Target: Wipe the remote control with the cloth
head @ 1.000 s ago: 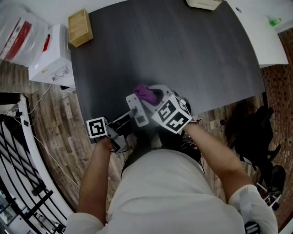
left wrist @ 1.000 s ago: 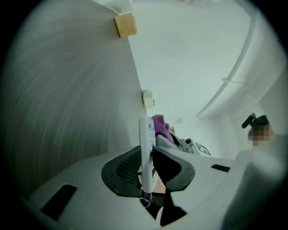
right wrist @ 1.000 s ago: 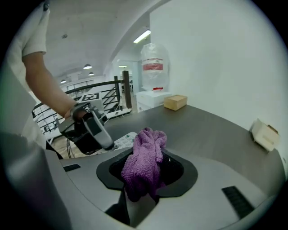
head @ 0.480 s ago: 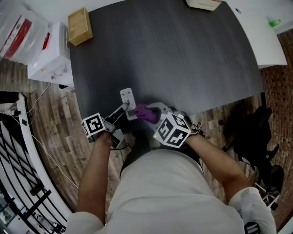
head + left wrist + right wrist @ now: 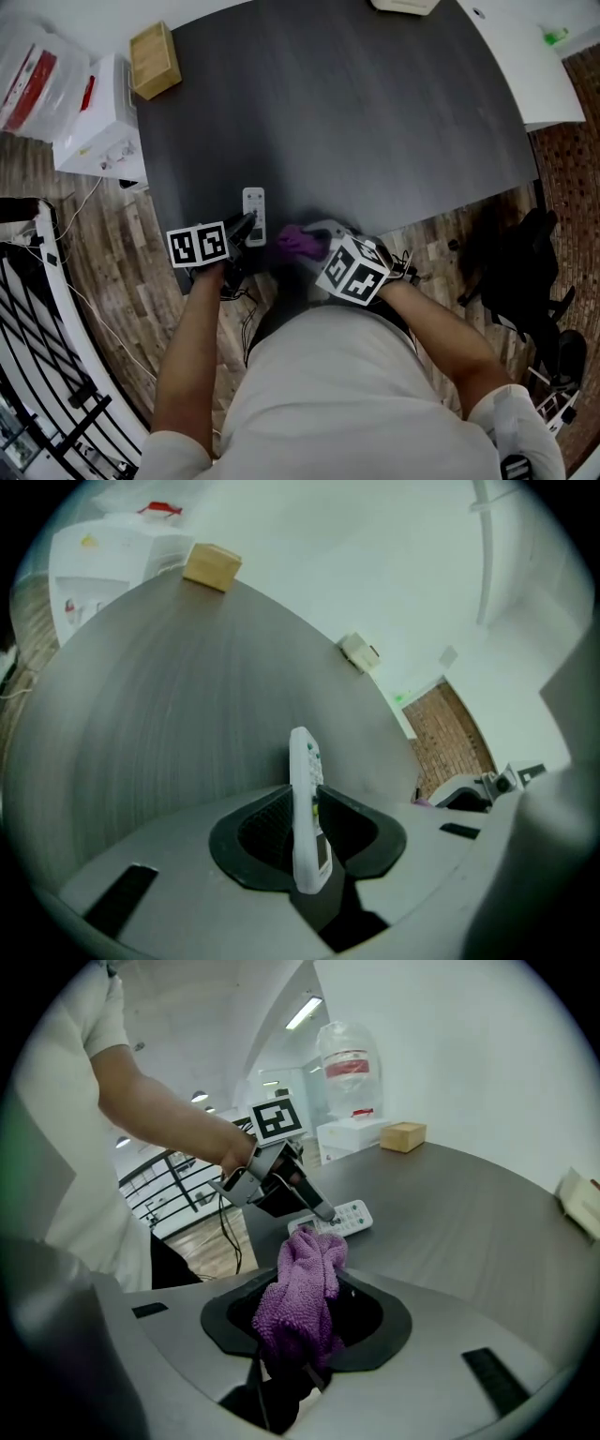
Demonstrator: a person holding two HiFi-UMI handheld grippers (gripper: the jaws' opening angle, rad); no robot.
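Purple cloth (image 5: pixel 309 1260) is sitting bunched in my right gripper (image 5: pixel 305 1312), clamped tight. I'm pinching the remote (image 5: pixel 254 216) with my left gripper (image 5: pixel 305 808), low at the counter's (image 5: pixel 375 122) near edge. Cloth is hovering just beside it, so I'm judging the wiping unfinished.

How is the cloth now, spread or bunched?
Bunched: the cloth is a crumpled wad clamped in the right gripper.
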